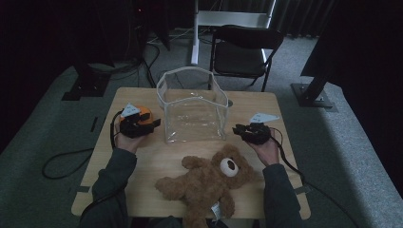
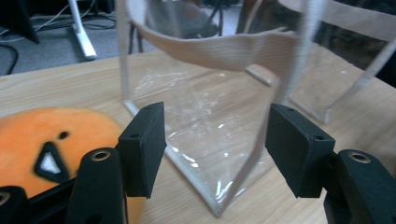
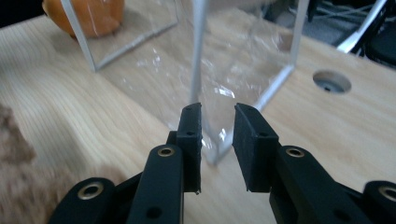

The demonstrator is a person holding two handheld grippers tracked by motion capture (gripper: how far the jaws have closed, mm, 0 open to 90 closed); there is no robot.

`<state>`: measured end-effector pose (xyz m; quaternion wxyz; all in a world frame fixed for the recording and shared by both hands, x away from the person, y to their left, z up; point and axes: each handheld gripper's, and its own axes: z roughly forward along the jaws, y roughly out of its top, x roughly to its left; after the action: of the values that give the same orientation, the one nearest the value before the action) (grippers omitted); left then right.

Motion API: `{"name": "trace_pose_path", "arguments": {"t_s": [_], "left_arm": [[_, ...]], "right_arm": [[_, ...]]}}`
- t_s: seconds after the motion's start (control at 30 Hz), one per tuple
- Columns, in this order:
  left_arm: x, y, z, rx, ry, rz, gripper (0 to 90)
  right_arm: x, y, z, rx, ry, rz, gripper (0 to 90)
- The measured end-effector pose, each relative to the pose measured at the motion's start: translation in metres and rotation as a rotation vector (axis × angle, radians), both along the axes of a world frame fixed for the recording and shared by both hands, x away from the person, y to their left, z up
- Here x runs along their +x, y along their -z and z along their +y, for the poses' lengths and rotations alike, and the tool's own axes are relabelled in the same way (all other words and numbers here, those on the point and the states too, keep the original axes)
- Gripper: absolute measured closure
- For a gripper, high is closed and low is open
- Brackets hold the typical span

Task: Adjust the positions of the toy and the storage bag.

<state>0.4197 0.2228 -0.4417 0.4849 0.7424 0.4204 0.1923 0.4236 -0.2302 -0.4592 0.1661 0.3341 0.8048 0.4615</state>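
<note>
With the left gripper spread empty at nine o'clock and the right gripper nearly closed, also empty, at three o'clock, each needed a white-edged corner of the clear plastic bag to steady it.

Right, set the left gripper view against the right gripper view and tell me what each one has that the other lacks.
Left gripper view alone: the orange plush's black-marked face beside the left tool, whose jaws stand wide apart with nothing pinched, and the bag's beige strap.

Right gripper view alone: a round hole in the table top, a blurred brown teddy at the edge, and the right tool, jaws narrow, nothing between them.

Shared: the clear plastic bag, the wooden table.
</note>
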Motion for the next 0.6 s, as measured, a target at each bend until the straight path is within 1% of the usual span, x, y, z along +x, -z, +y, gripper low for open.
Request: {"name": "trace_pose_path", "arguments": {"t_s": [0.2, 0.27, 0.33, 0.37, 0.4, 0.5, 0.53, 0.6], "left_arm": [[-0.005, -0.002, -0.009, -0.003, 0.040, -0.009, 38.3], [-0.005, -0.002, -0.014, 0.008, 0.059, -0.012, 38.5], [-0.004, -0.001, -0.020, 0.037, 0.069, -0.011, 39.1], [-0.004, 0.000, -0.022, 0.043, 0.071, -0.010, 40.1], [-0.003, 0.001, -0.025, 0.054, 0.075, -0.009, 41.5], [-0.001, 0.002, -0.029, 0.062, 0.084, -0.011, 49.1], [-0.001, 0.002, -0.031, 0.062, 0.087, -0.010, 52.7], [0.000, 0.003, -0.035, 0.086, 0.098, -0.007, 61.5]], "right_arm": [[0.008, -0.015, 0.014, 0.013, -0.009, -0.029, 72.6], [0.010, -0.019, 0.017, 0.016, -0.009, -0.036, 73.0], [0.013, -0.022, 0.020, 0.033, -0.016, -0.038, 73.6], [0.014, -0.023, 0.021, 0.036, -0.019, -0.040, 73.6], [0.015, -0.023, 0.022, 0.040, -0.020, -0.043, 73.7], [0.017, -0.026, 0.027, 0.045, -0.019, -0.052, 75.0], [0.017, -0.027, 0.029, 0.046, -0.023, -0.054, 76.1], [0.018, -0.028, 0.031, 0.042, -0.024, -0.059, 79.4]]}}
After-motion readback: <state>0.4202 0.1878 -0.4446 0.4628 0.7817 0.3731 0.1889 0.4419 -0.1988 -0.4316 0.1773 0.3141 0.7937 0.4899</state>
